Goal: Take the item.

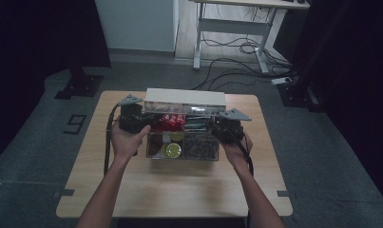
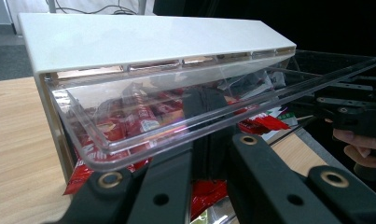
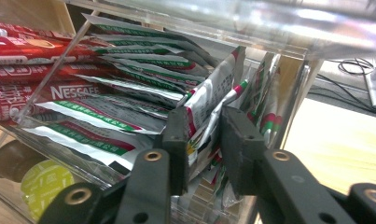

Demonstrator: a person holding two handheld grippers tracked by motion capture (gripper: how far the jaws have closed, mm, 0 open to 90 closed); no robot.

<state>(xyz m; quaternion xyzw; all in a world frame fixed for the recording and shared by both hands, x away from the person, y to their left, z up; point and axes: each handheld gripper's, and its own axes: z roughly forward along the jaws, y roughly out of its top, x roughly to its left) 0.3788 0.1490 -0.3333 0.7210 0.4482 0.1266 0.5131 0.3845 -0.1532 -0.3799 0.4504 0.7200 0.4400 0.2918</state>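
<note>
A clear plastic organiser box [image 1: 201, 156] stands at the middle of the wooden table. Its clear lid [image 2: 176, 93], topped by a white strip [image 1: 184, 97], is tilted up. My left gripper [image 2: 211, 140] is shut on the lid's front rim; in the high view that gripper [image 1: 144, 119] sits at the box's left end. Red sachets [image 3: 17, 51] lie under the lid. At the right end, my right gripper [image 3: 204, 123] reaches into the compartment of green-and-white sachets [image 3: 129, 79], and its pads press on one upright sachet [image 3: 205, 105].
Green-lidded capsules [image 3: 43, 184] lie in the box's front compartment [image 1: 172, 150]. The table [image 1: 179, 190] has bare wood in front of the box and on both sides. A white desk frame [image 1: 227, 28] and floor cables [image 1: 236, 61] lie beyond the table.
</note>
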